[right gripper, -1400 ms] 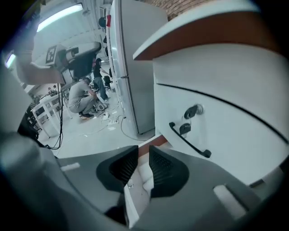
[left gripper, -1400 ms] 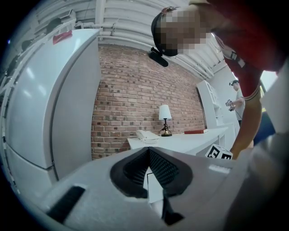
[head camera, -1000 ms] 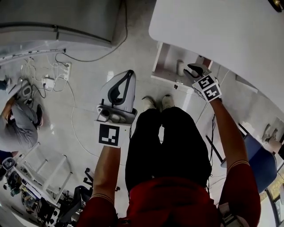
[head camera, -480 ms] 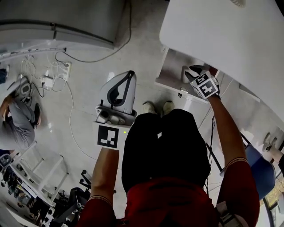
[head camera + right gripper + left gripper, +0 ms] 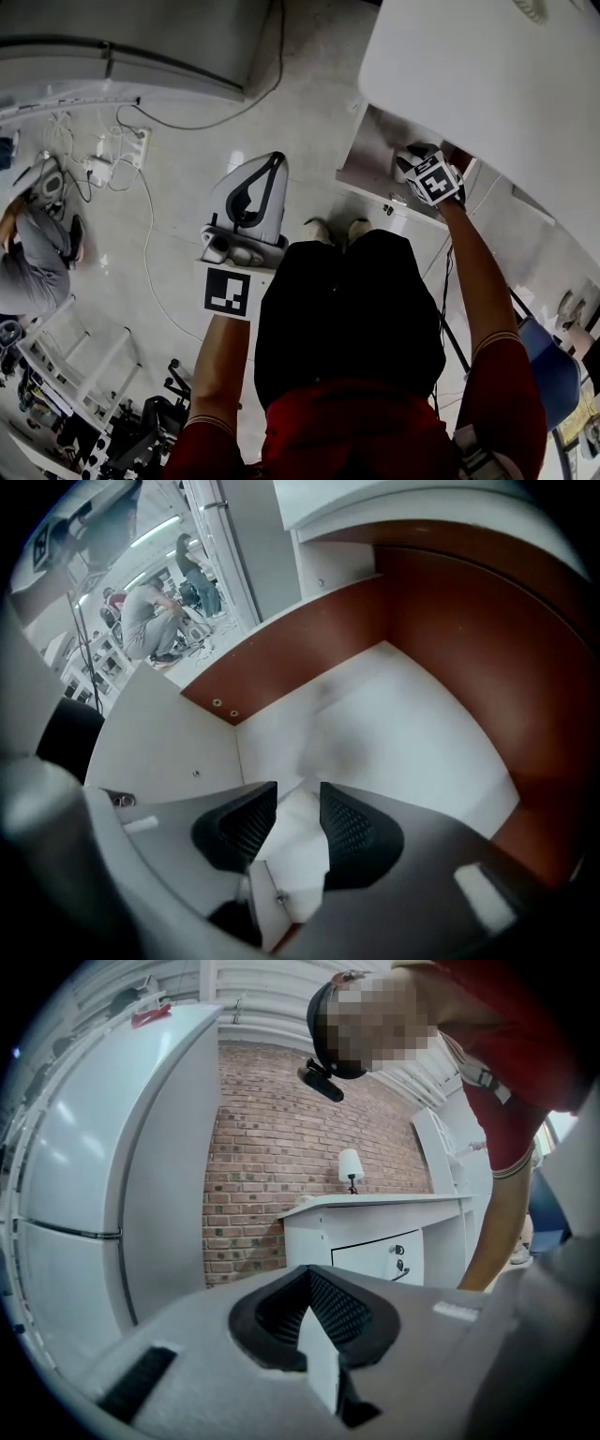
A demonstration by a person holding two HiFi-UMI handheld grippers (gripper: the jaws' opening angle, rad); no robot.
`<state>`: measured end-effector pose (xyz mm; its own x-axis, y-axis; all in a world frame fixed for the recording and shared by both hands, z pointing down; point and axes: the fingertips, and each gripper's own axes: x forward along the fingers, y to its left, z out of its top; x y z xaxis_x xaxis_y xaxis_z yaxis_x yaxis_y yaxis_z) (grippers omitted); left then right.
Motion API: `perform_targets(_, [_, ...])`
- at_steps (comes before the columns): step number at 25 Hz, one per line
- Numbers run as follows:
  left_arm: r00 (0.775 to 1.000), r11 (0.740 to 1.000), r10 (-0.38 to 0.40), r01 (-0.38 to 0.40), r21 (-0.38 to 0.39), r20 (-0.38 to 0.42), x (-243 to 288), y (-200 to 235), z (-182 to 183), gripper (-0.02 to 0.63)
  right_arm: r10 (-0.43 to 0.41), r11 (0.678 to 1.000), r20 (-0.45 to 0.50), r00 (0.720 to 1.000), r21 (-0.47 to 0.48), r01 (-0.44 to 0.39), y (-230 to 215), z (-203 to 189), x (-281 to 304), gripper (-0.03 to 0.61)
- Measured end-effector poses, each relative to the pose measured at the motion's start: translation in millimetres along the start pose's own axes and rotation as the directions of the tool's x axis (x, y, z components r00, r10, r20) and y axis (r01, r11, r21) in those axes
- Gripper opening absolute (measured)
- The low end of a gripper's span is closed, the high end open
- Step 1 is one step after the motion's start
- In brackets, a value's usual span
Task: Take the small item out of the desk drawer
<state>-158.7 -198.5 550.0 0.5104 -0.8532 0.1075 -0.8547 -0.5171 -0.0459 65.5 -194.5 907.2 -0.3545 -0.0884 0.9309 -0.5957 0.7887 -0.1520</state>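
Under the white desk top (image 5: 487,84) the drawer (image 5: 361,173) stands pulled out, with a white floor (image 5: 403,733) and red-brown walls. My right gripper (image 5: 410,161) reaches into it. Its jaws are opening, and the small white item (image 5: 298,846) stands between the two black pads (image 5: 352,832) in the right gripper view (image 5: 298,797). In the head view the gripper hides most of that item. My left gripper (image 5: 274,157) hangs over the floor well left of the drawer, jaws shut on nothing (image 5: 307,1271).
A large white appliance (image 5: 122,47) lies at the top left, with cables and a power strip (image 5: 103,164) on the floor. Another person (image 5: 37,272) crouches at the left, by a white rack (image 5: 66,366). A blue chair (image 5: 553,366) is at the right.
My right gripper has gone deeper into the drawer and now straddles the white item that stood just left of it. The left gripper has barely moved.
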Motion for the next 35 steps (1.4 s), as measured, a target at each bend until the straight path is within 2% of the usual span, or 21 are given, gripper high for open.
perform_targets(5, [1.000,1.000,0.003,-0.003,0.000,-0.012,-2,5,-7,0.002,0.006,0.999,-0.062,0.998,0.044,-0.004,-5,-13,15,0.169])
perform_targets(9, [1.000,1.000,0.001,-0.001,0.002,-0.014,-2,10,-7,0.002,0.020,0.996,-0.059,0.998,0.085,-0.015,-5,-13,19,0.163])
perform_targets(15, [1.000,1.000,-0.006,0.006,-0.011,-0.016,1,9,-5,0.002,-0.003,1.000,-0.029,1.000,0.025,0.004,1,-6,12,0.113])
perform_targets(20, [1.000,1.000,-0.011,0.010,-0.022,-0.025,0,7,2,0.002,-0.031,0.999,0.025,0.999,-0.042,0.032,8,6,-4,0.100])
perform_targets(27, [0.999,0.998,-0.024,0.022,-0.054,-0.046,-5,-2,21,0.002,-0.124,0.977,0.130,0.984,-0.160,0.144,20,40,-59,0.100])
perform_targets(35, [0.997,0.995,-0.051,0.045,-0.090,-0.066,-10,-16,53,0.002,-0.142,0.967,0.279,0.950,-0.165,0.193,46,82,-145,0.100])
